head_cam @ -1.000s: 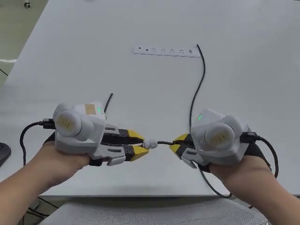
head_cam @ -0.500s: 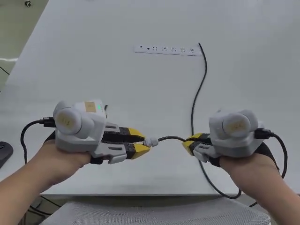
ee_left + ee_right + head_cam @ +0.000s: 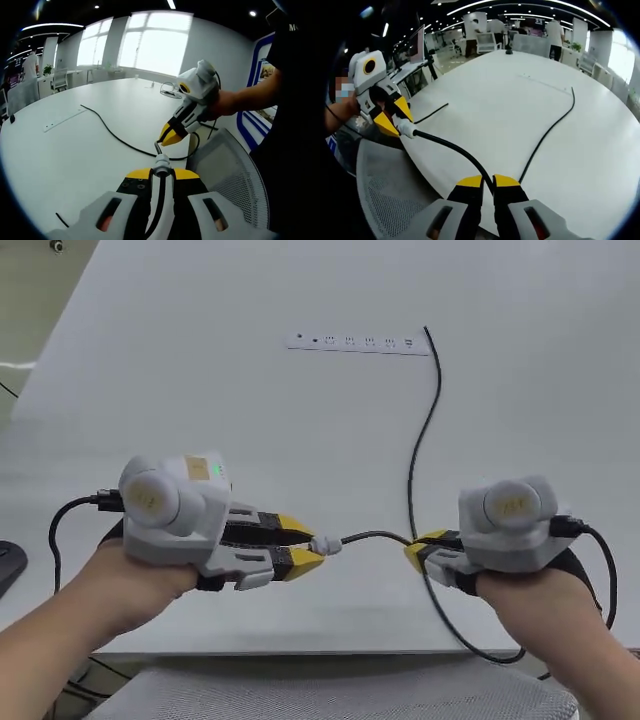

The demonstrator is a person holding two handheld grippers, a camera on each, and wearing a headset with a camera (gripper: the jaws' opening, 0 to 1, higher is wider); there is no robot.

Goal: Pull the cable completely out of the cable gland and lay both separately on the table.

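A small white cable gland (image 3: 323, 545) sits pinched between the yellow tips of my left gripper (image 3: 308, 546), which is shut on it; the gland (image 3: 161, 164) pokes out of the tips in the left gripper view. A short black cable (image 3: 375, 536) arcs from the gland to my right gripper (image 3: 415, 549), which is shut on the cable (image 3: 454, 147). Both are held above the near table edge. In the right gripper view the gland (image 3: 406, 129) shows at the left gripper's tips, with the cable still running into it.
A white power strip (image 3: 358, 343) lies at the far middle of the white table (image 3: 250, 430). Its black cord (image 3: 425, 430) runs toward me and over the front edge under the right hand. A short black cable piece (image 3: 431, 113) lies on the table. A mesh chair (image 3: 300, 695) is below.
The right gripper has moved right, away from the left one, and more black cable now spans between them. The left gripper has stayed about where it was.
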